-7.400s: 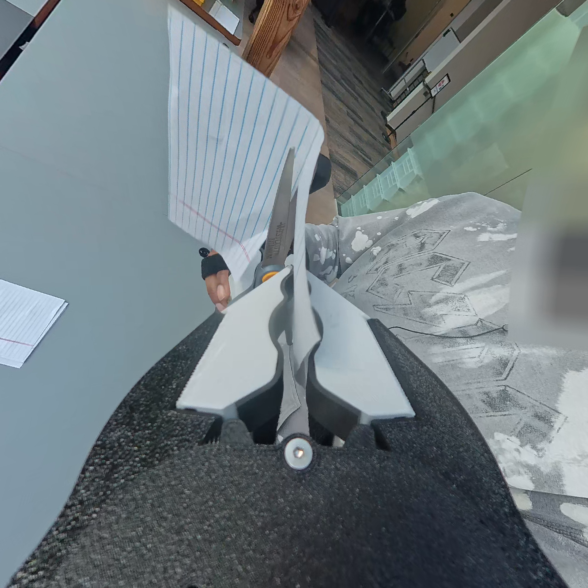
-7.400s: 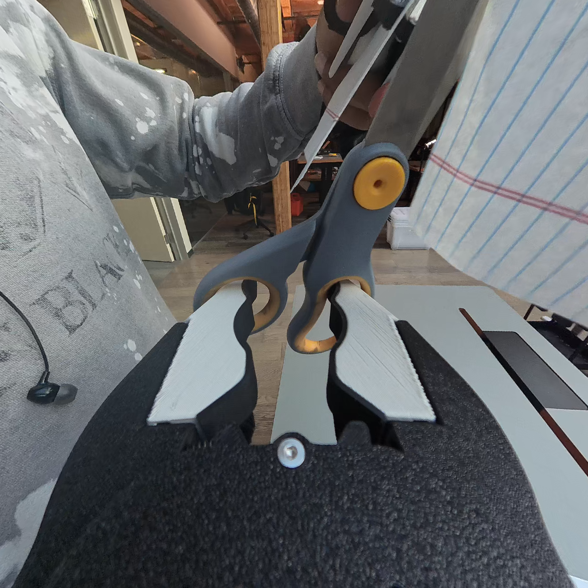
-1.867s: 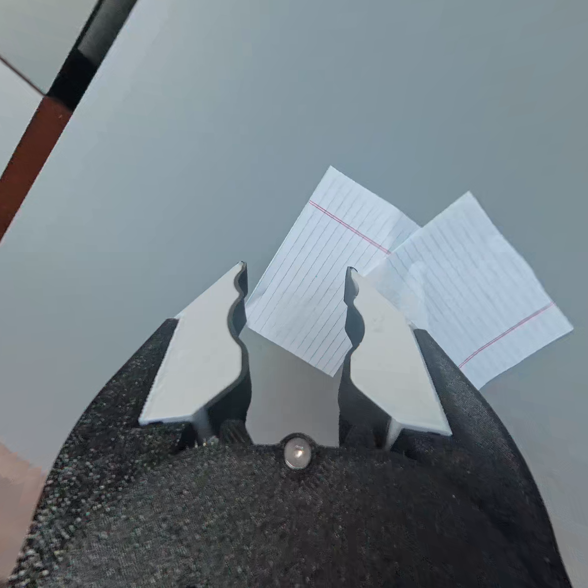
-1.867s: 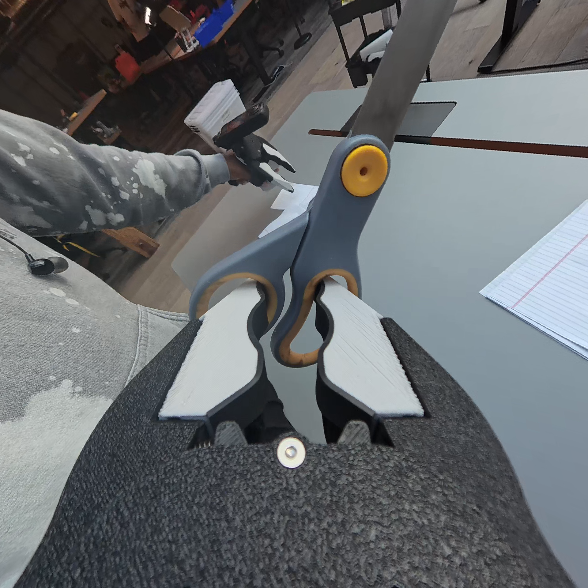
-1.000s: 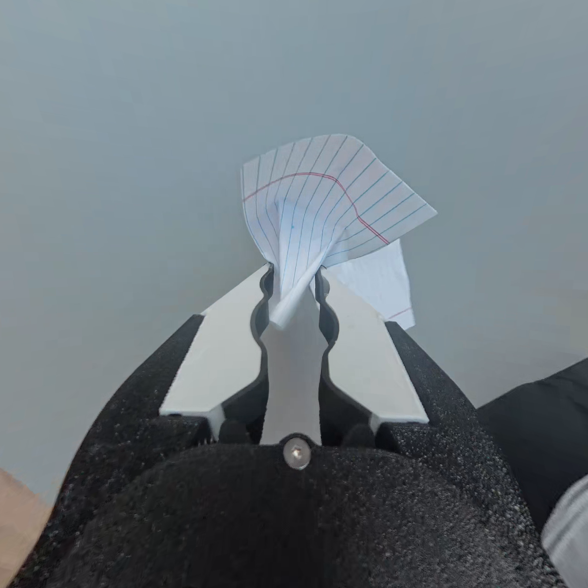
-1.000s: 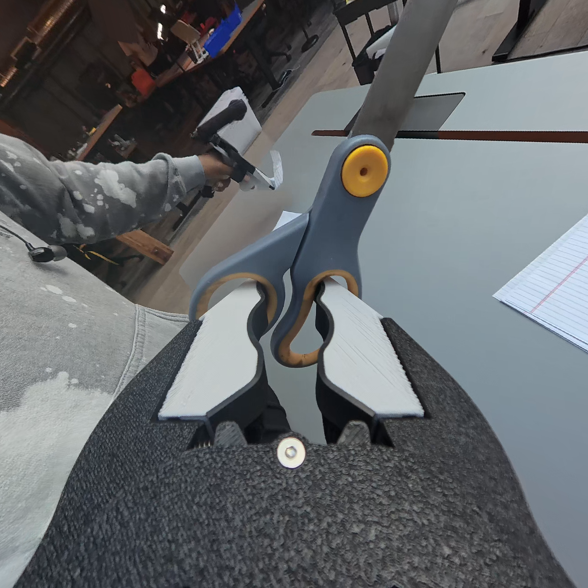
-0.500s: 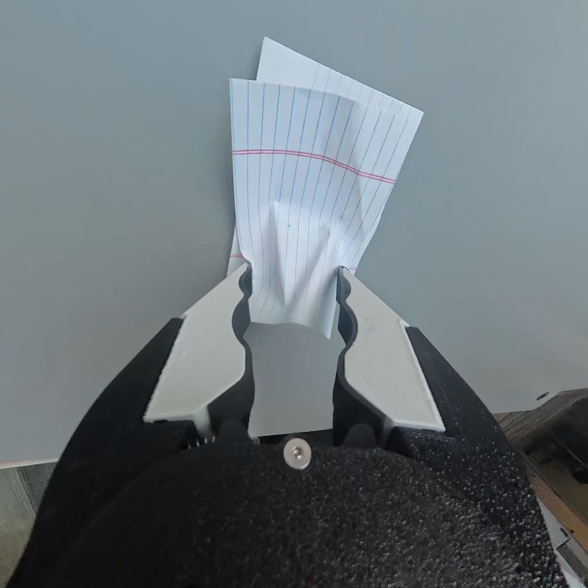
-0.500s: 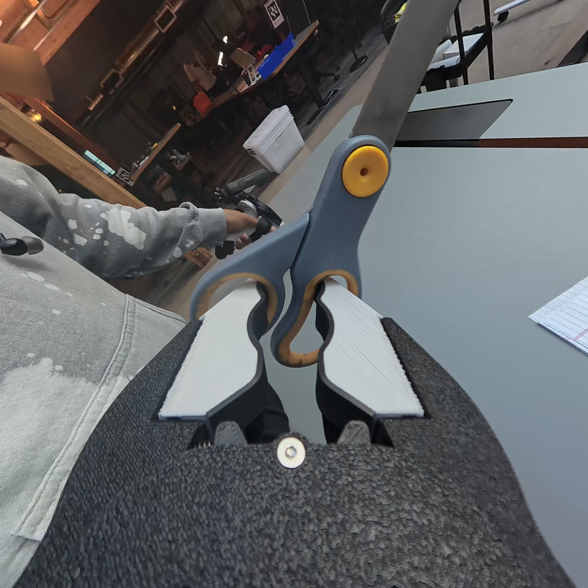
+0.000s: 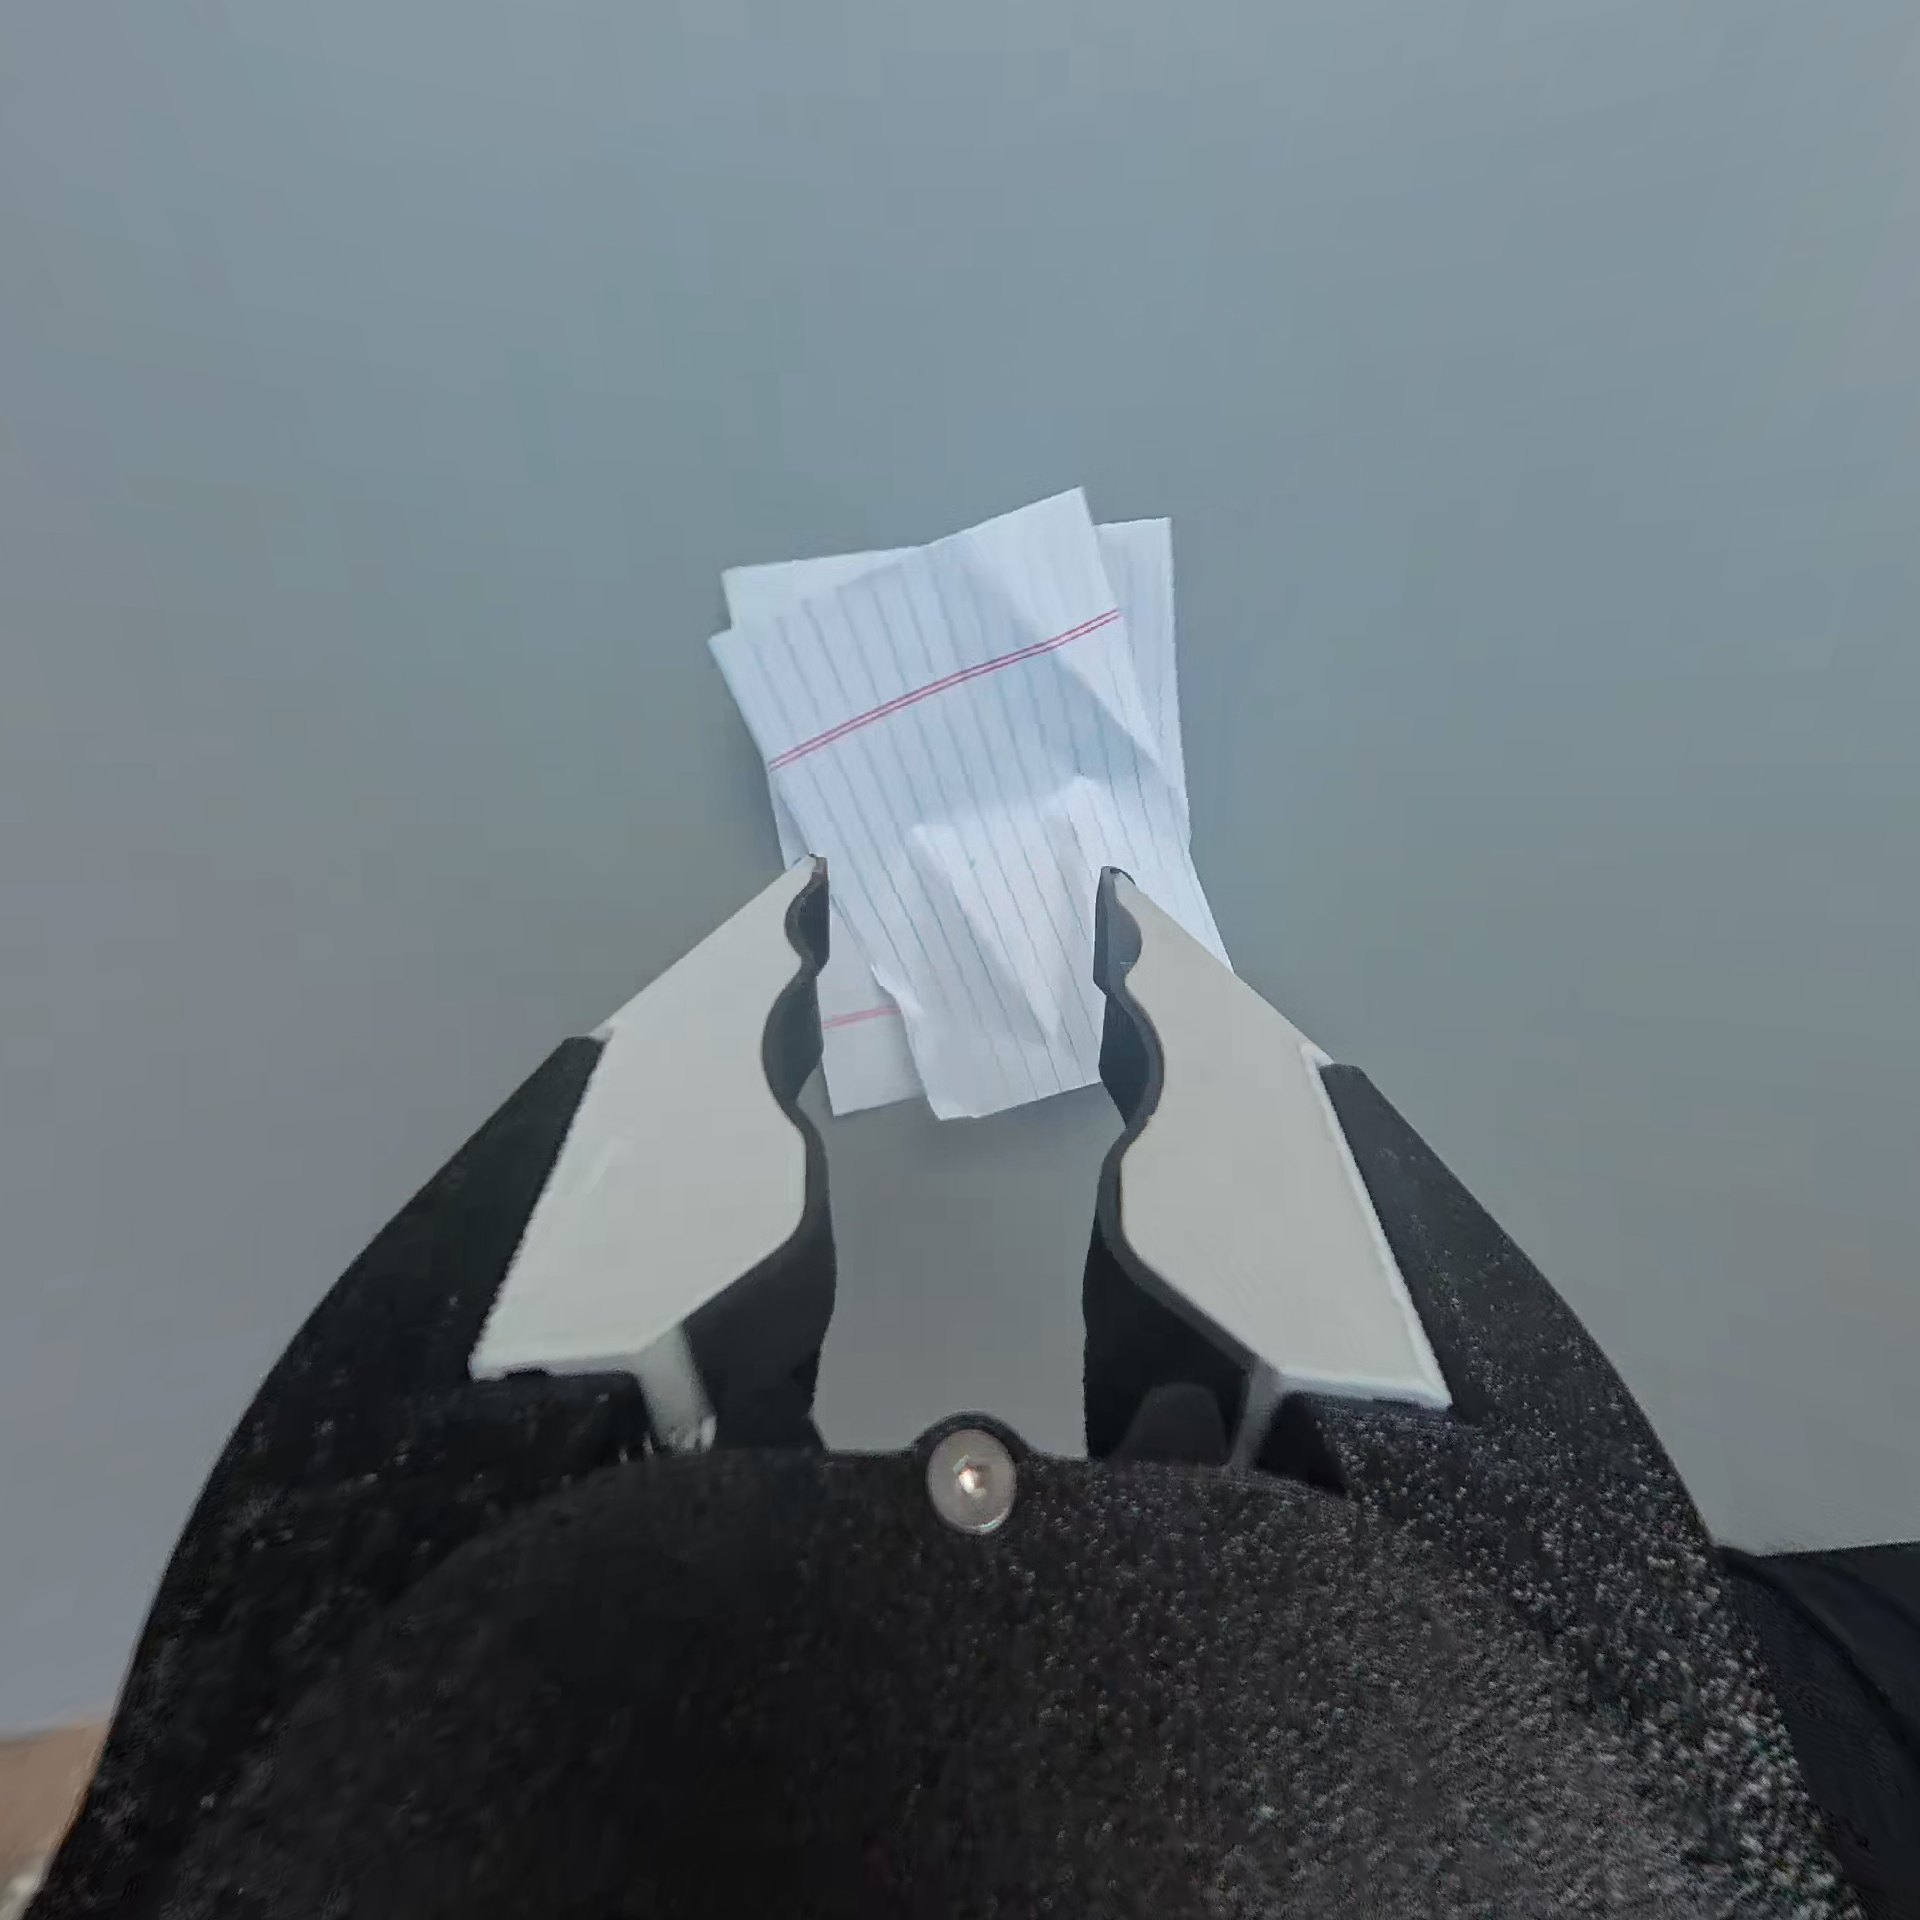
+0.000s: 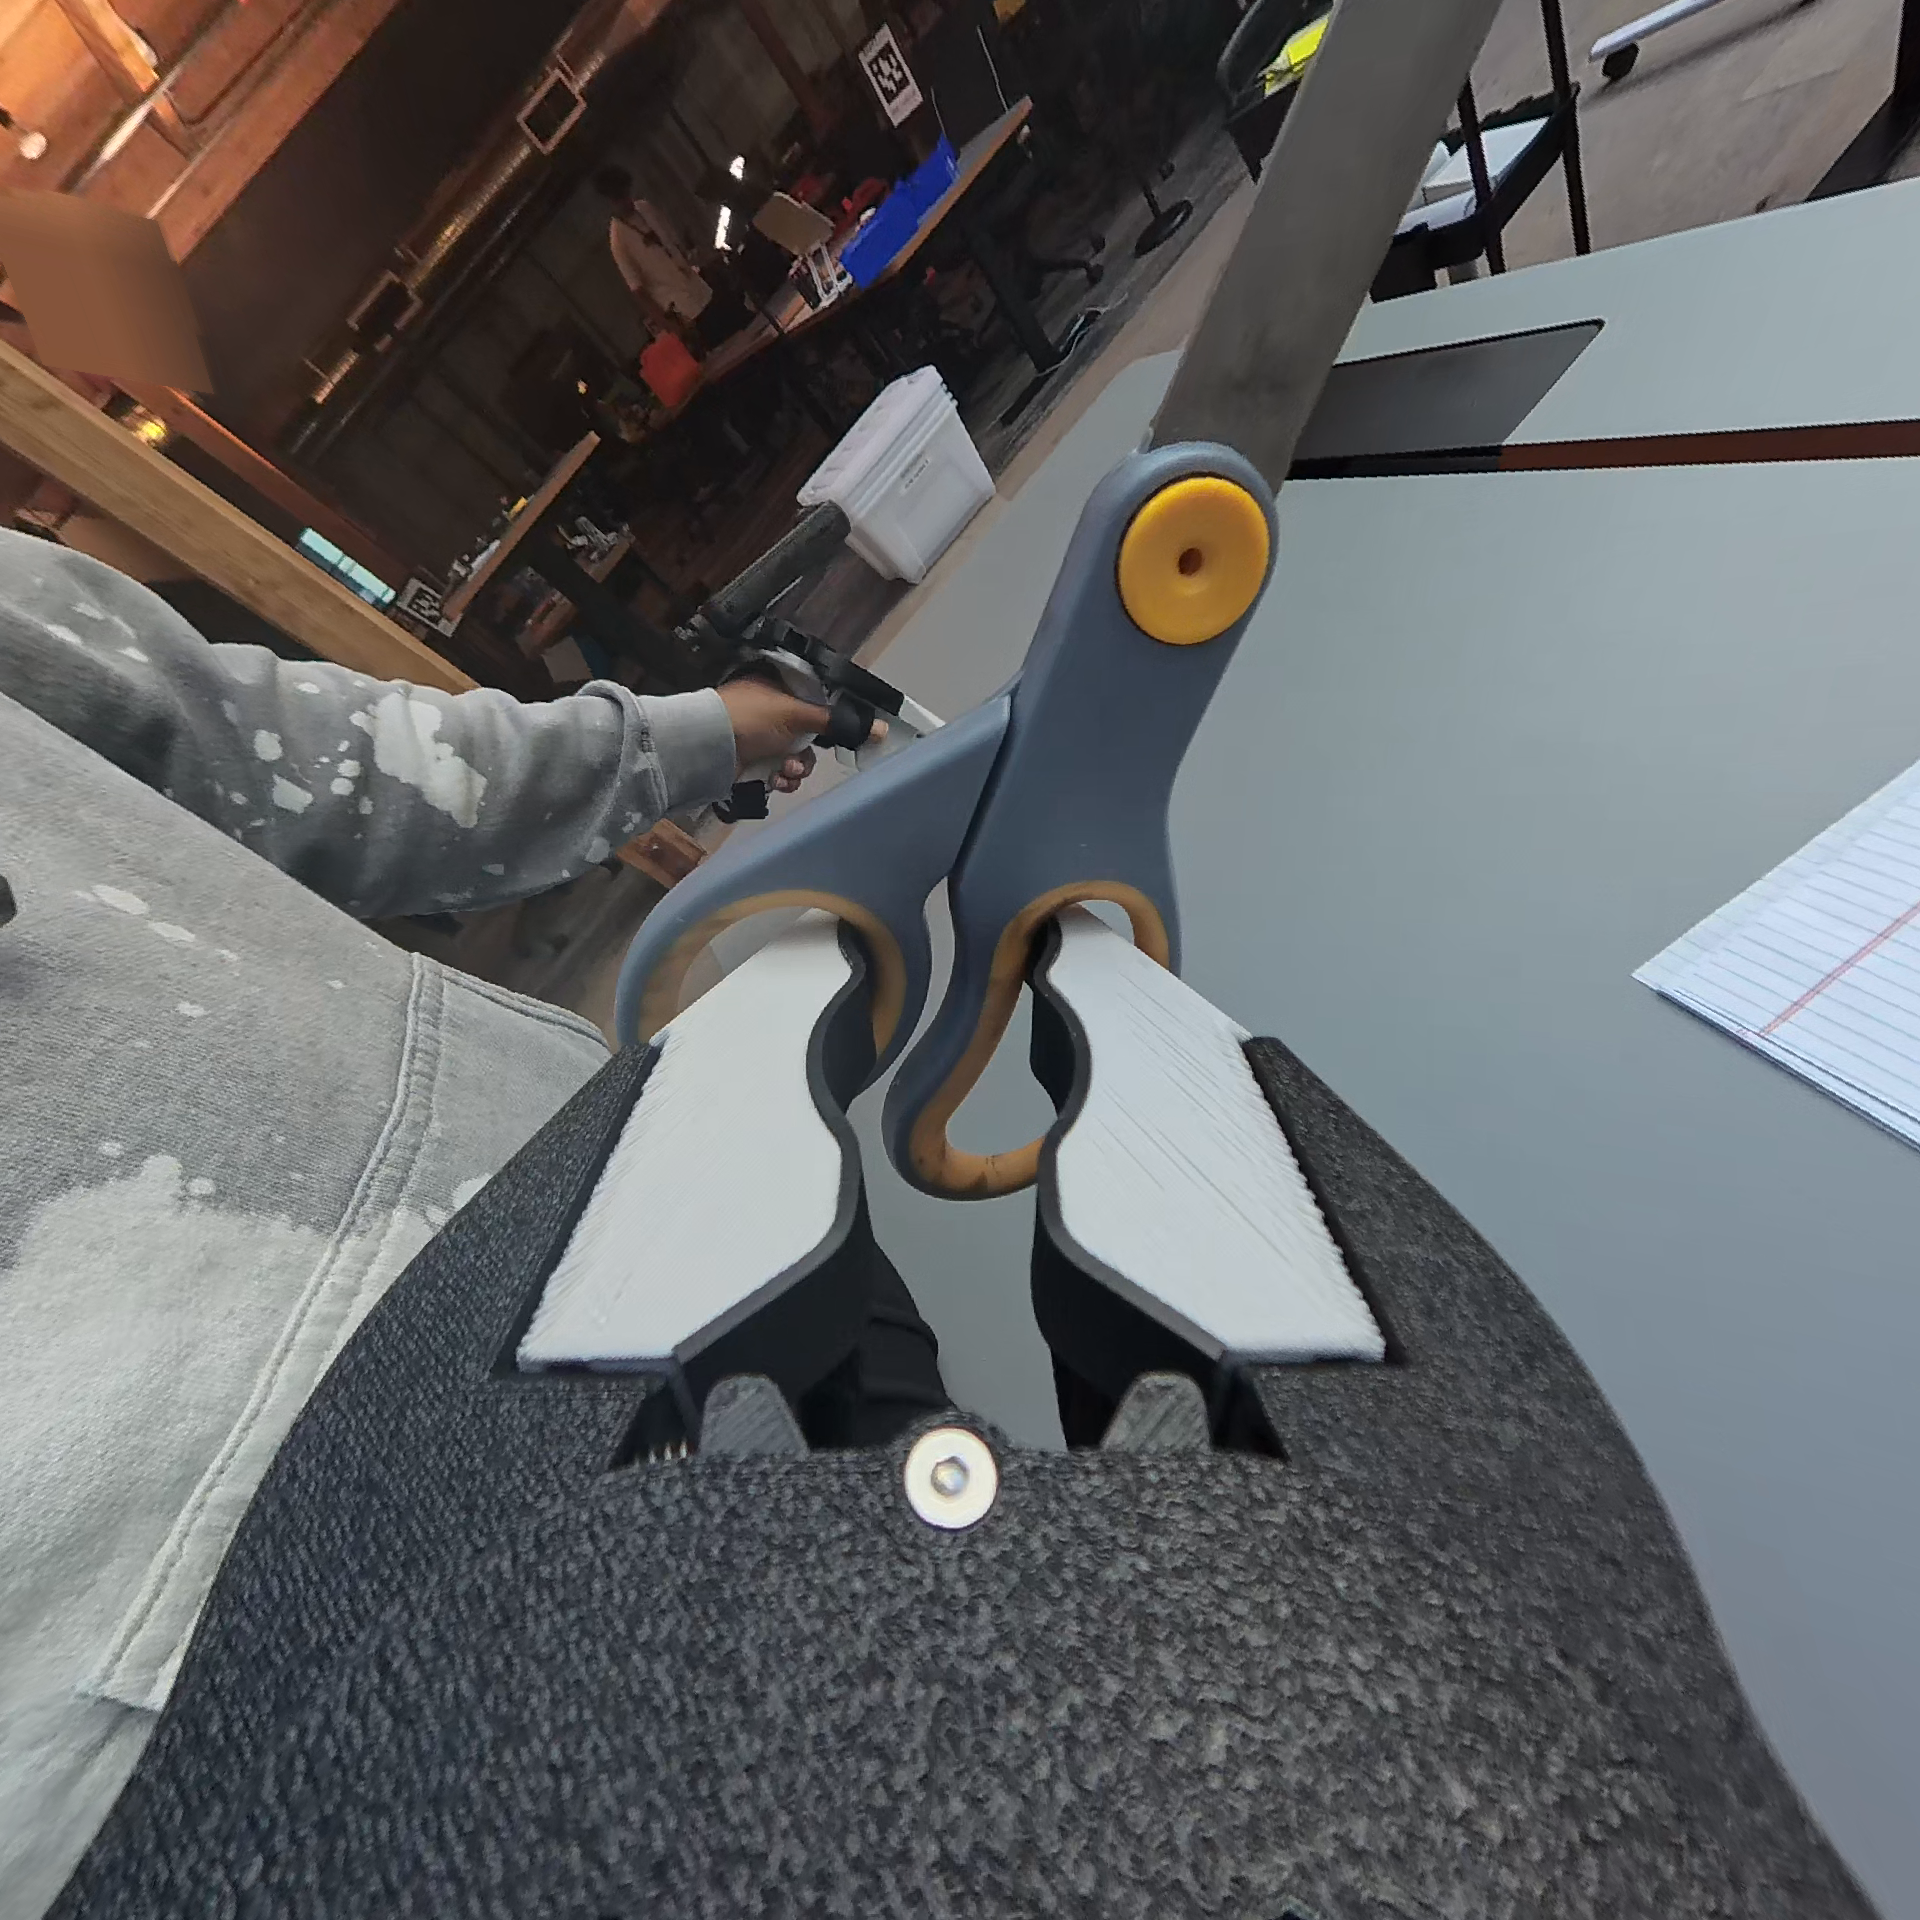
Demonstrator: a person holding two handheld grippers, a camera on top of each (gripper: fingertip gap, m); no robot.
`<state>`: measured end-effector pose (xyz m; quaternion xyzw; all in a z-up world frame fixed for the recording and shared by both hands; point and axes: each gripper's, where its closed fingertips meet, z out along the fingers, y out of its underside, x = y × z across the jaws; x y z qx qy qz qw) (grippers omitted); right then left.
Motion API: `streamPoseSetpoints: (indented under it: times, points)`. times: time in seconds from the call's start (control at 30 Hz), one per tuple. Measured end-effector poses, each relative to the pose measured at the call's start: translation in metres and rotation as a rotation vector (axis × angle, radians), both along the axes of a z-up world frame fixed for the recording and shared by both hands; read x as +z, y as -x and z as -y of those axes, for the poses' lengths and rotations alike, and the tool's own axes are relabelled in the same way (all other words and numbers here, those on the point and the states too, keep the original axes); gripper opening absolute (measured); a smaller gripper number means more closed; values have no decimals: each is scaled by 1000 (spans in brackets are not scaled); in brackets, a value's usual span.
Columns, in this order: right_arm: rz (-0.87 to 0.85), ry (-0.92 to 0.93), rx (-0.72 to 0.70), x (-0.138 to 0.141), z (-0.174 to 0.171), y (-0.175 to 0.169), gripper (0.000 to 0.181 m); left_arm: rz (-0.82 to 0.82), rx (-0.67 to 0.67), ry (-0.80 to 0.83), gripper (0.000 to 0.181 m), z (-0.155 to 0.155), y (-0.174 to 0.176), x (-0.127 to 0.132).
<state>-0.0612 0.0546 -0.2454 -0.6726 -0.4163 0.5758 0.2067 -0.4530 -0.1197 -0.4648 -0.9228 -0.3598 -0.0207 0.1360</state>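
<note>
My left gripper [image 9: 964, 871] is open and empty, just above a small pile of cut lined paper pieces [image 9: 966, 748] on the grey table [image 9: 416, 520]. The top piece is creased. My right gripper [image 10: 951, 914] has its fingers through the two handle loops of grey scissors with an orange pivot [image 10: 1193, 561]. It holds them with the blades closed, pointing up and away over the table. The blade tips are out of frame. The left gripper also shows in the right wrist view [image 10: 831, 696], held in a hand at the table's left edge.
A stack of lined paper [image 10: 1808, 966] lies on the grey table [image 10: 1558, 727] at the right. A dark inset panel [image 10: 1455, 384] sits at the table's far side. The person's grey spotted sleeve [image 10: 416, 769] reaches across. White bins [image 10: 904, 478] and workbenches stand beyond.
The left gripper, shut on a crumpled paper piece one second ago, has opened, left it on the pile and drawn back. The right gripper still holds the scissors, turned slightly.
</note>
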Motion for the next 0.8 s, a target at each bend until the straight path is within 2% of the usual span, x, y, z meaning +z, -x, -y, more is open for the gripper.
streamPoseSetpoints:
  times: [0.07,0.23,0.33,0.47,0.63,0.73,0.8]
  points:
    - [9,-4,8,1,1,2,24,-49,-183,-29,53,-13,-4,1]
    - [25,-8,17,4,8,9,24,-202,-643,62,57,-20,-2,-14]
    - [51,-19,29,3,14,12,24,-143,-851,119,70,-14,-5,-27]
    - [75,-28,27,4,20,16,24,-125,-1072,152,73,-7,-5,-39]
    - [85,-32,12,5,24,20,24,-135,-1208,157,72,-8,-5,-39]
    - [80,-41,7,6,26,23,24,-129,-1198,146,71,-8,-5,-39]
    - [74,-50,-1,8,25,23,24,-100,-1143,108,73,-10,-7,-34]
